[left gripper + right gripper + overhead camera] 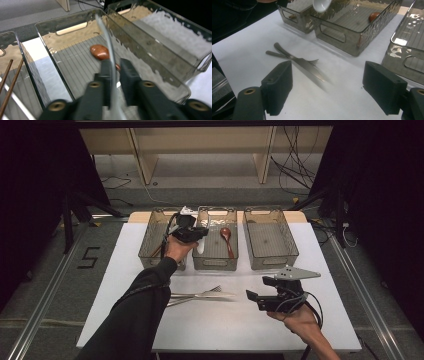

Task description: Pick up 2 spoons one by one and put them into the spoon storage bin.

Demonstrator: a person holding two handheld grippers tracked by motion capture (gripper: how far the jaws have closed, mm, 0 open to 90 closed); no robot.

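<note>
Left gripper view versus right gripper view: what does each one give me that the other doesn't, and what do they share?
Left gripper view: the left gripper seen close up, with the white spoon's handle between its jaws and a gap at one pad.

Right gripper view: the right gripper with its jaws wide open and nothing between them, and a knife and fork lying crossed on the white table.

Both: the white spoon above the middle basket, with the brown spoon lying inside it.
</note>
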